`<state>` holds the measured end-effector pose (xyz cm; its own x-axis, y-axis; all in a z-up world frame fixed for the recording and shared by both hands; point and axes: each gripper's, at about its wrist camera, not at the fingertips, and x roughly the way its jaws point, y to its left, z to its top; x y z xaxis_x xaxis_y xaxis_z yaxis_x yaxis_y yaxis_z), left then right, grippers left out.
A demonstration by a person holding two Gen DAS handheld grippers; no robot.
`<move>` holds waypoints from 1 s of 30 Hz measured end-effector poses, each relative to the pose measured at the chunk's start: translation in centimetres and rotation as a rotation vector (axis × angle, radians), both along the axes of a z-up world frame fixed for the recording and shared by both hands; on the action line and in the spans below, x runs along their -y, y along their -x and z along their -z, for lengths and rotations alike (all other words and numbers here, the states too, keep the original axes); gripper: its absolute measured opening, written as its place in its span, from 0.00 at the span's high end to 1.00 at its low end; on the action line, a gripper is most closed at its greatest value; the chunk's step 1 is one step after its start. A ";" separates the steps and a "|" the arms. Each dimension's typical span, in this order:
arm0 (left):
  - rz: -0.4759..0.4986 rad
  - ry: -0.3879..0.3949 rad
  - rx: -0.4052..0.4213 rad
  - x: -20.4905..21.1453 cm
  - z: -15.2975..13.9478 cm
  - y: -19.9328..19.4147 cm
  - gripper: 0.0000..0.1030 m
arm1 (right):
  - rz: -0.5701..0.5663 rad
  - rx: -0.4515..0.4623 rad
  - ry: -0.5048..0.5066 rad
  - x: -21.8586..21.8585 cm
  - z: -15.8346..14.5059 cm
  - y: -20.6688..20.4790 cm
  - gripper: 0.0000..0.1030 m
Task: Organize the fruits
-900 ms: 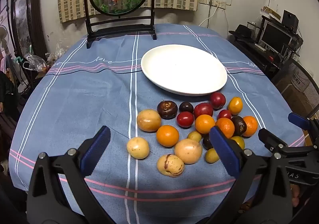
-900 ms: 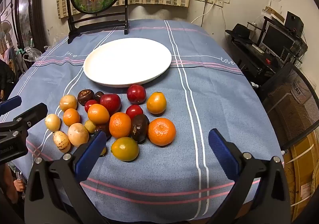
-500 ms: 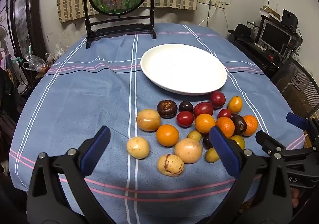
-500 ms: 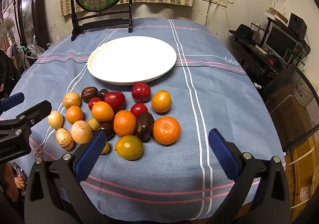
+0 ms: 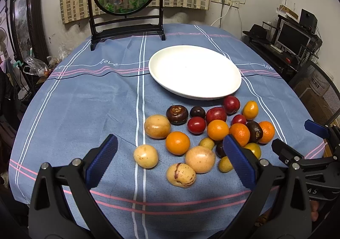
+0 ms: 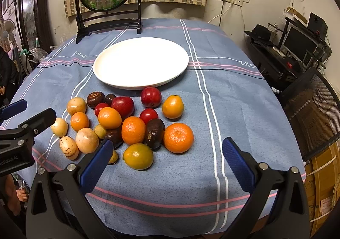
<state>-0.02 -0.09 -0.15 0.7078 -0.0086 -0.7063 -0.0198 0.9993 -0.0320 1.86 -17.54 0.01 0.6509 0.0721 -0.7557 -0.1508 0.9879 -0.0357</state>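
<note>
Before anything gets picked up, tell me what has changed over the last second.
The right gripper has eased in toward the fruit: in its own view the pile and the white plate have grown larger and slid right. The left gripper has barely shifted. Both grippers stay wide open and empty. No fruit has moved, and the plate is still bare on the blue tablecloth.

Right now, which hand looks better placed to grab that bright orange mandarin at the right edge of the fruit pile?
The right. Its open gripper faces the bright orange mandarin almost directly, while the left gripper fronts the pale round fruits across the pile.
</note>
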 end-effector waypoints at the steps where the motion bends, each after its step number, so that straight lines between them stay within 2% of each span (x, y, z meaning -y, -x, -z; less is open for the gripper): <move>1: -0.001 0.000 0.001 0.0 0.0 0.0 0.02 | 0.000 0.000 -0.001 0.0 0.0 0.0 0.01; 30: -0.001 0.009 -0.011 0.0 0.5 0.0 0.02 | -0.013 -0.011 0.001 -0.4 0.8 0.2 0.01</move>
